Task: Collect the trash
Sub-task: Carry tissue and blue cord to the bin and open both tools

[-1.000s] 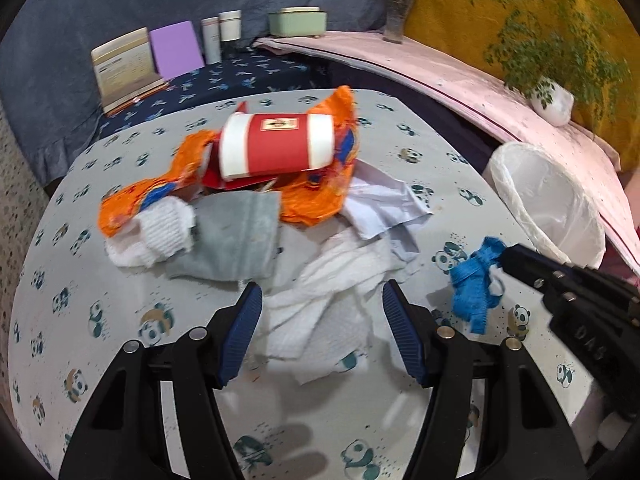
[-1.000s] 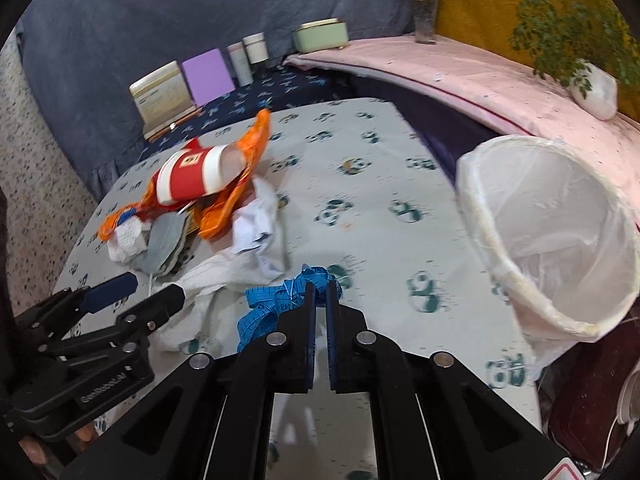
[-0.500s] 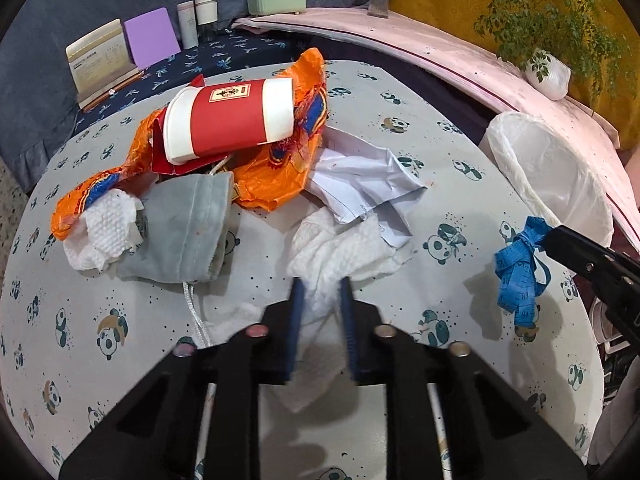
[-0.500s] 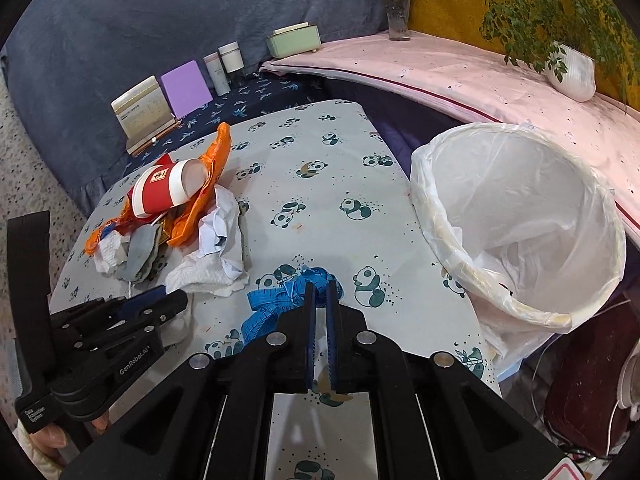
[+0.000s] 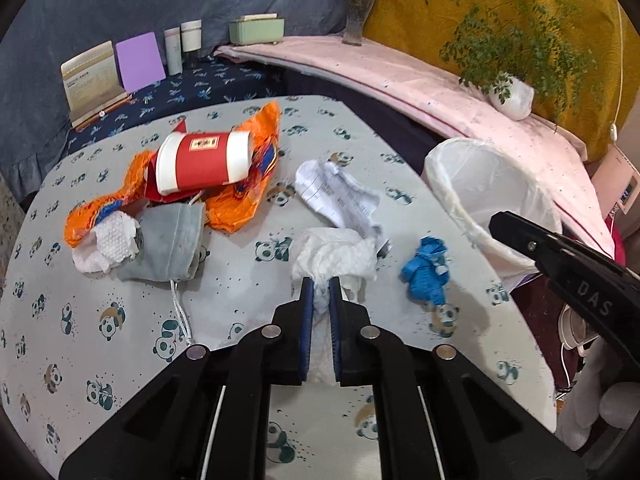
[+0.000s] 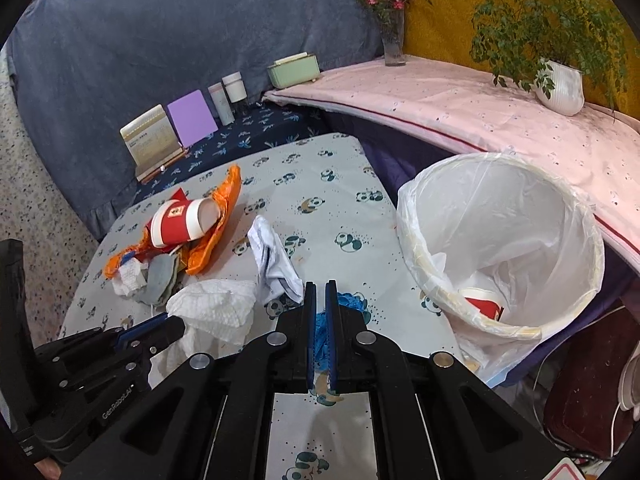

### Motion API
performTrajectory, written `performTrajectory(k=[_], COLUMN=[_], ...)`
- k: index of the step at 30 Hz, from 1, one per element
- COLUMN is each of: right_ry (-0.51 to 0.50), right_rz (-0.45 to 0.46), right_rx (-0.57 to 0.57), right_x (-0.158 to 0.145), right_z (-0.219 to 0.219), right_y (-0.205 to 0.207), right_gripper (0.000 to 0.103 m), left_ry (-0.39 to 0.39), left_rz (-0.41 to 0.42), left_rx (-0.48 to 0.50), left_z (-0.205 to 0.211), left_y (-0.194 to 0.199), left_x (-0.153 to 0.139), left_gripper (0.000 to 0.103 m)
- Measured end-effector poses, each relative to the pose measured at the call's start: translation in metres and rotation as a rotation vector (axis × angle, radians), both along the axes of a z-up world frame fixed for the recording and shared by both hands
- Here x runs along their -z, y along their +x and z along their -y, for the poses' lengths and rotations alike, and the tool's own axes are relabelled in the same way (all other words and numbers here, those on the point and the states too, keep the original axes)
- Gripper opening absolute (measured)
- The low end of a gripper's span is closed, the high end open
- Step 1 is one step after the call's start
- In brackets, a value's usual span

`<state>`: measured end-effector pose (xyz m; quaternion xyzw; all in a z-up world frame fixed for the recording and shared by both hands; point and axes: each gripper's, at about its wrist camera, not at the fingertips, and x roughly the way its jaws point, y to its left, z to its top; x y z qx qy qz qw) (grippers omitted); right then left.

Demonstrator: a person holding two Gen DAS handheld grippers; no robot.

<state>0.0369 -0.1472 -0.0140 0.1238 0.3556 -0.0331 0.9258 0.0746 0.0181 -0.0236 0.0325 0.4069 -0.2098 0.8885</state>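
My left gripper (image 5: 320,288) is shut on a white paper towel (image 5: 336,256), lifted above the panda-print table (image 5: 120,320). My right gripper (image 6: 321,292) is shut on a blue tape wad (image 6: 322,332), which hangs in the left wrist view (image 5: 426,270) near the bin. The white lined trash bin (image 6: 500,240) stands at the table's right edge with a red cup inside. On the table lie a red paper cup (image 5: 200,162), an orange wrapper (image 5: 240,196), a grey mask (image 5: 172,240), a small tissue (image 5: 108,240) and crumpled paper (image 5: 340,196).
A pink-covered shelf (image 5: 400,76) runs behind the bin with a potted plant (image 5: 512,94), a flower vase (image 5: 356,20) and a green box (image 5: 256,30). Cards and small bottles (image 5: 176,50) stand on the dark blue cloth at the back.
My left gripper closed on the paper towel and lifted it, bunching it up. My right gripper carried the blue tape up and rightward to the bin.
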Motion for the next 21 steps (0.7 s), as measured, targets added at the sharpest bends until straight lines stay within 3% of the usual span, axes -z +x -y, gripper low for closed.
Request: performTrajectory(k=[6,8,10,15,21], right_ry=[0.014,0.033,0.059,0.144,0.126], right_rz=[0.013,-0.010,-0.042,-0.124,-0.164], right_rx=[0.008,0.009,0.003,-0.020,-0.039], right_x=[-0.005,0.003,0.015,0.050,0.072], right_z=[0.008,0.011,0.013,0.008,-0.006], right_y=[-0.008,-0.007,-0.005,0.008,0.023], right_gripper=[0.005,0.022,0.028,0.029,0.033], left_ry=[-0.018,-0.014,-0.008,-0.006,0.006], left_rz=[0.038,0.049,0.059,0.063,0.054], left_rx=[-0.003,-0.017,-0.032,-0.058,-0.061], left_z=[0.005,0.005,0.006,0.005,0.007], left_y=[-0.010,-0.012,-0.011,-0.007,-0.002], left_x=[-0.021,-0.025,-0.027,-0.028,-0.023], left_gripper=[0.008,0.008,0.008,0.008,0.008])
